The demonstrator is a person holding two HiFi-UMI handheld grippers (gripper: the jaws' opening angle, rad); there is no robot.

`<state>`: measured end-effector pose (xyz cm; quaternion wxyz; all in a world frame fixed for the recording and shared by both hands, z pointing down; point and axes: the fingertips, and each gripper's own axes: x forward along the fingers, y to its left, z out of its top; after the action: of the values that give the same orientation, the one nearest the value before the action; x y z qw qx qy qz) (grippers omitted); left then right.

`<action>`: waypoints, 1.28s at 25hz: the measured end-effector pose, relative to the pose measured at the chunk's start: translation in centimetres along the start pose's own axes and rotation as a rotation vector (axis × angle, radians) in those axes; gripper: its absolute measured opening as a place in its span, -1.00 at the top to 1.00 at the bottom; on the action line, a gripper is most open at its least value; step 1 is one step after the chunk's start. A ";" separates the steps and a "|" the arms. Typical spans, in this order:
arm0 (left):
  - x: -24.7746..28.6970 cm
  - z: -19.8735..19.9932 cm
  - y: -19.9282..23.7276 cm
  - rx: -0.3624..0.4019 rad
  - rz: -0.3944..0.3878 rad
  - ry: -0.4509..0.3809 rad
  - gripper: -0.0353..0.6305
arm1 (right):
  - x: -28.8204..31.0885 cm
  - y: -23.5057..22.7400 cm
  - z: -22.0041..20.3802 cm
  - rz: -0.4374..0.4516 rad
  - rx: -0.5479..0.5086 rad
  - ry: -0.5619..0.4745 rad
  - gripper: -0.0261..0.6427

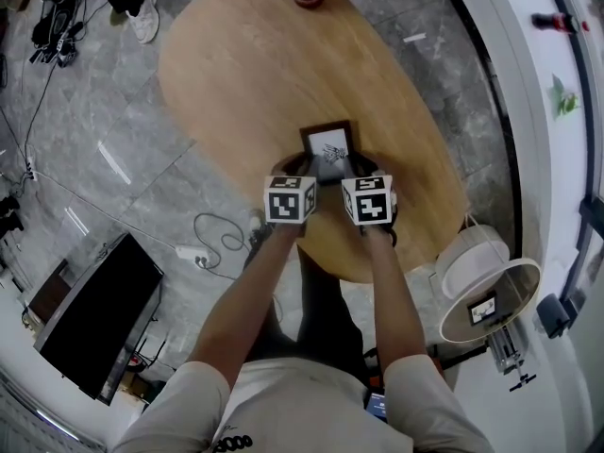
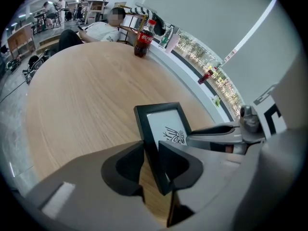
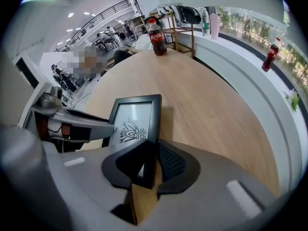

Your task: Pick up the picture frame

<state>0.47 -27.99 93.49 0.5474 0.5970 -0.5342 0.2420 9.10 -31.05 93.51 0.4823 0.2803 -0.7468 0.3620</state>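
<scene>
At lower centre of the head view, on the wooden table (image 1: 236,74), the picture frame (image 1: 329,149) is pinched by 2 grippers: the left gripper (image 2: 151,162) on its left edge, the right gripper (image 3: 155,165) on its right edge. The gripper views show the bottle (image 2: 144,36) holding dark drink; the head view shows only its red cap.

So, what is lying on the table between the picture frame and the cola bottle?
Nothing: only the bare wooden table runs from the picture frame to the cola bottle. The left gripper view shows this stretch clearly.
</scene>
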 end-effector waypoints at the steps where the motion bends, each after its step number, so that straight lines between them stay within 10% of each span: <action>1: -0.4 0.1 -0.1 0.004 -0.003 -0.004 0.59 | -0.3 0.2 0.1 0.002 0.001 -0.005 0.69; 32: -27.5 0.0 -0.8 0.159 -0.163 -0.286 0.62 | -21.4 19.3 0.9 -0.126 0.020 -0.339 0.68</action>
<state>-7.33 -17.86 69.16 0.4347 0.7080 -0.5356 0.1512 1.89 -19.11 68.33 0.3685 0.3882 -0.7947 0.2862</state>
